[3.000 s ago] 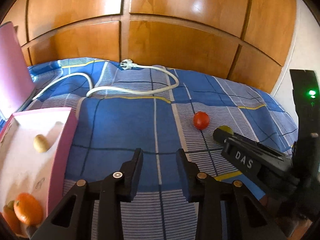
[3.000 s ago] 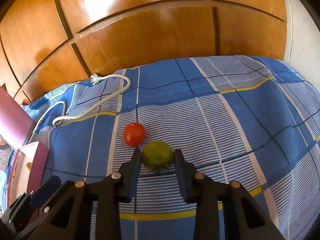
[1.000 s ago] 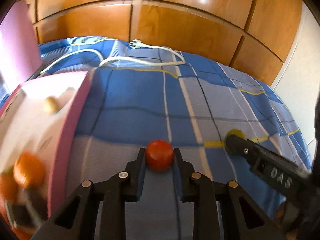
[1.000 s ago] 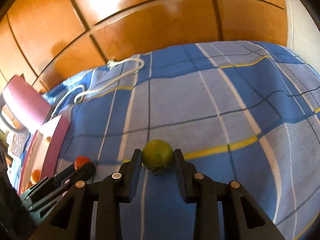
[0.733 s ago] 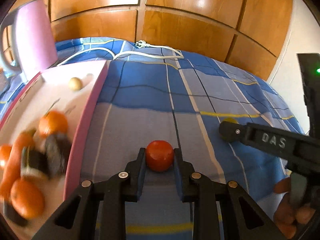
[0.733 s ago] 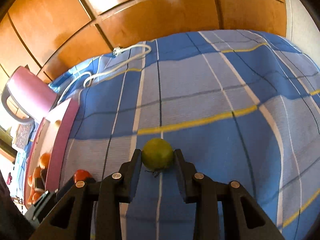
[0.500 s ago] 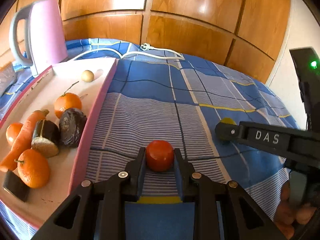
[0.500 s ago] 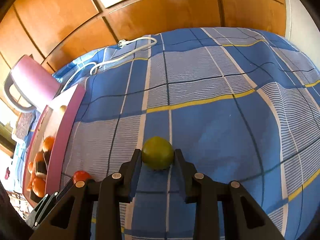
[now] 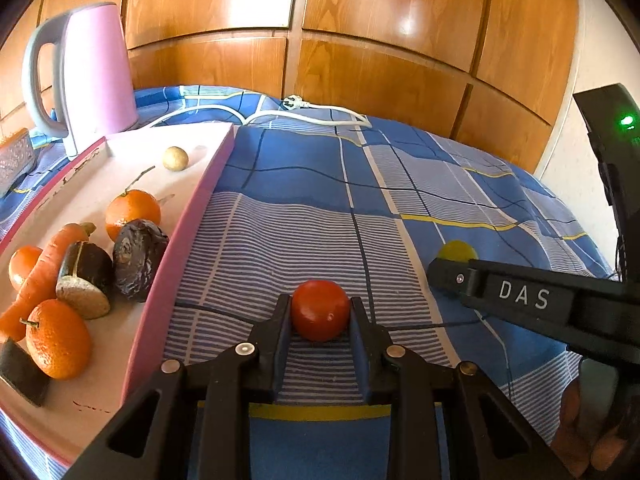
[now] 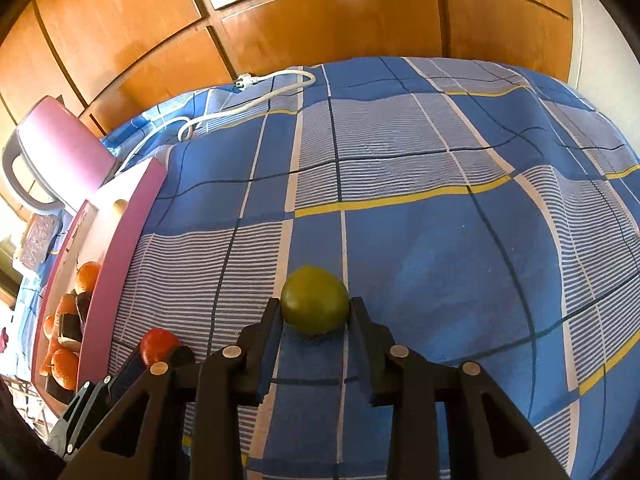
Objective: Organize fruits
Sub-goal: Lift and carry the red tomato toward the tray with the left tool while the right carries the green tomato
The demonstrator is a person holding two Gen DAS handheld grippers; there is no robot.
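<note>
The left claw pinched a red tomato; the right claw pinched a green fruit. Both were held above the checked bedspread. The pink tray, already holding oranges, lay left of both claws, nearer the left one.

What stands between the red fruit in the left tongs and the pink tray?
Nothing visible except the tray's own raised pink rim, which the red fruit in the left tongs must clear. Beyond the rim, a dark wrinkled fruit and oranges crowd the near part.
</note>
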